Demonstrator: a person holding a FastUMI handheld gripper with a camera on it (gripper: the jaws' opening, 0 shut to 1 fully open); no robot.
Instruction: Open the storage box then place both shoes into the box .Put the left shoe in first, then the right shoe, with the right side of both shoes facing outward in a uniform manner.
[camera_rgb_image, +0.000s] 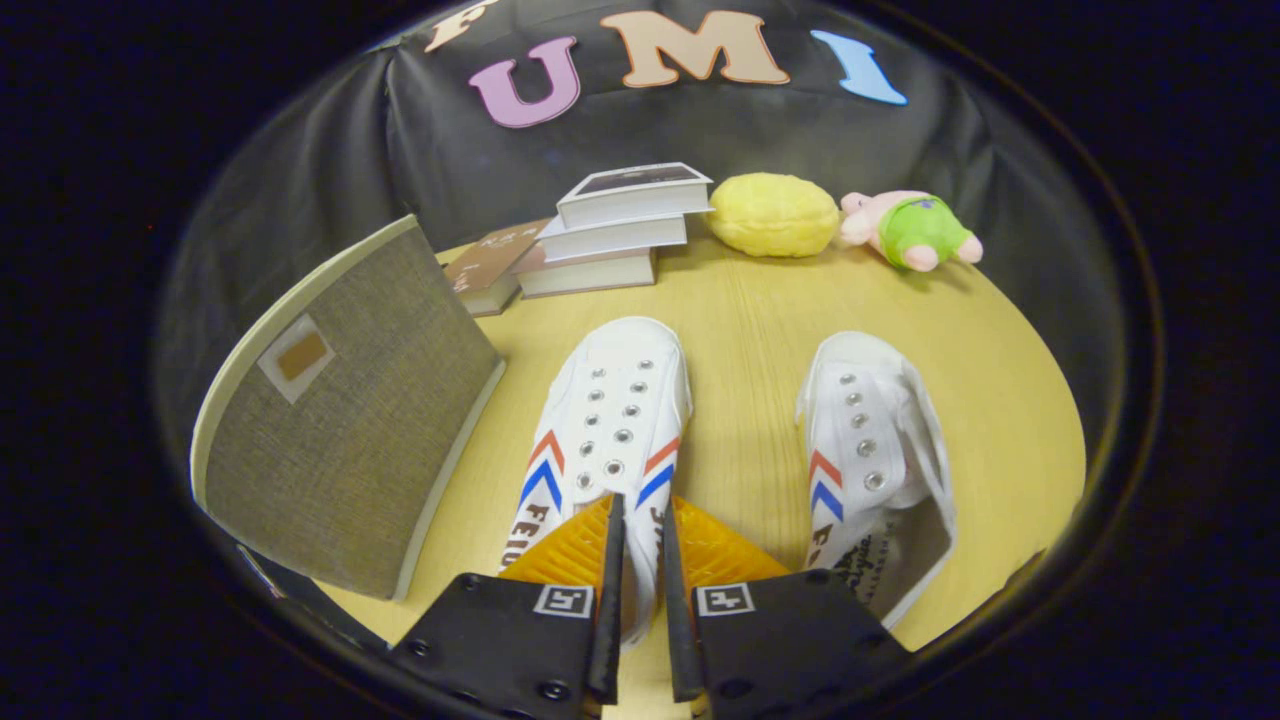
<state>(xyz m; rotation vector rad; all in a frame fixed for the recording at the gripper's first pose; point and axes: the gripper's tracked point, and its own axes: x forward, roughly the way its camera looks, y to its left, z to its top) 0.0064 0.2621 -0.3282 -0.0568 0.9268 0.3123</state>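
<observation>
While the gripper (640, 520) clamps its fingers on the left shoe's (605, 420) side wall, lettering "FEI" legible, right shoe (860, 440) beside, storage box (350, 420) lid raised.

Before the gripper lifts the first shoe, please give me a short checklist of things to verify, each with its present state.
1. Storage box lid raised: ok, it stands open beside the shoes.
2. Gripper on the shoe to go in first: ok, its fingers close narrowly on the left shoe, which lies nearer the box.
3. Grip firm on both sides: cannot tell, a thin strip of shoe shows between the fingers.
4. Right shoe apart from the left one: ok, bare table lies between them.
5. Box interior free: cannot tell, the lid hides it.
6. Books and plush toys out of the way: ok, beyond the shoes.
</observation>
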